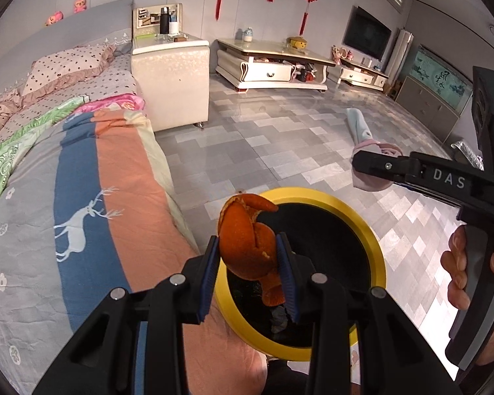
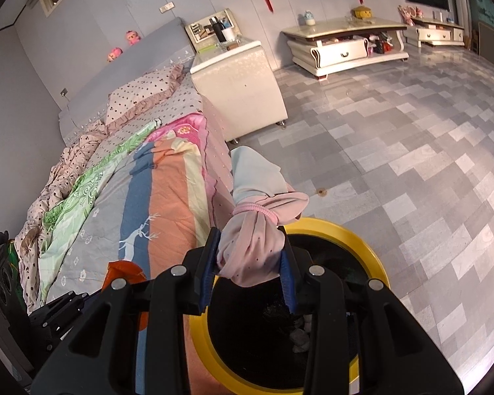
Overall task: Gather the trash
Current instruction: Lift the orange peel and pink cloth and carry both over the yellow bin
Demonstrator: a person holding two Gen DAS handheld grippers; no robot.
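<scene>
Left gripper (image 1: 252, 256) clamps orange peel (image 1: 247, 243), right gripper (image 2: 250, 263) clamps tied cloth bundle (image 2: 253, 230); centre each over the yellow-rimmed bin (image 1: 375, 240) before you release

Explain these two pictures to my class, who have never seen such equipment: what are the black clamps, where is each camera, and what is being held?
No robot here: a person carries a two-fingered clamp in each hand, each with a camera looking along its fingers. One picture comes from the left hand-held gripper, which is pinching an orange peel. The other comes from the right hand-held gripper, which is pinching a pink and pale-blue cloth bundle tied with a pink band. Both hang over a yellow-rimmed bin on the tiled floor beside a bed.
</scene>
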